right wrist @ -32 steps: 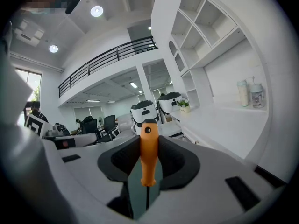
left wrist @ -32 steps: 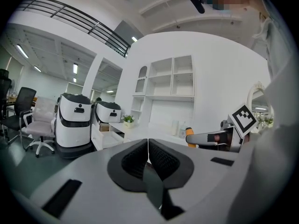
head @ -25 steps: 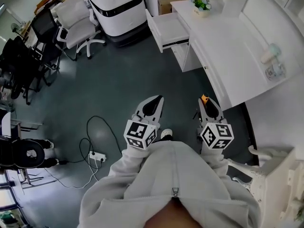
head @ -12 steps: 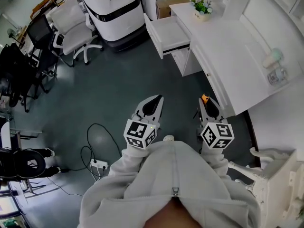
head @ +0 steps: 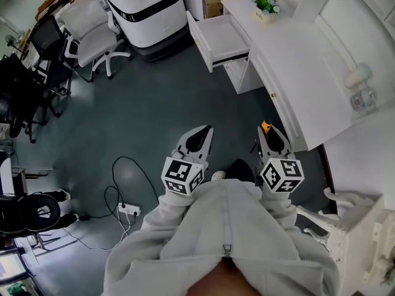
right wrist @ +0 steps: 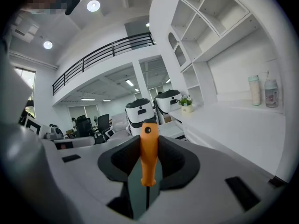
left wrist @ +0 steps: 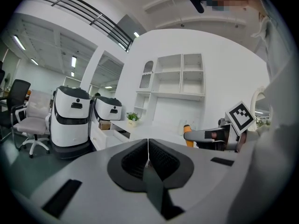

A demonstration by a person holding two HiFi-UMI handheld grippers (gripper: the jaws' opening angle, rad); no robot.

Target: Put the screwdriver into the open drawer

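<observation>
The drawer [head: 221,37] stands pulled out; right tongs [head: 266,130] pinch the screwdriver [right wrist: 148,154]; left tongs [head: 205,131] pressed together.

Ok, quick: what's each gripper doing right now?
Left gripper: jaws shut, nothing between them.
Right gripper: jaws shut on the orange-handled screwdriver.

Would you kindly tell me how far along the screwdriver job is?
Done: the screwdriver is picked up, clamped in the right gripper. In hand: the carry; the open drawer at the white desk lies well ahead. Left: reaching it and releasing the tool inside. The left gripper is shut and empty.
</observation>
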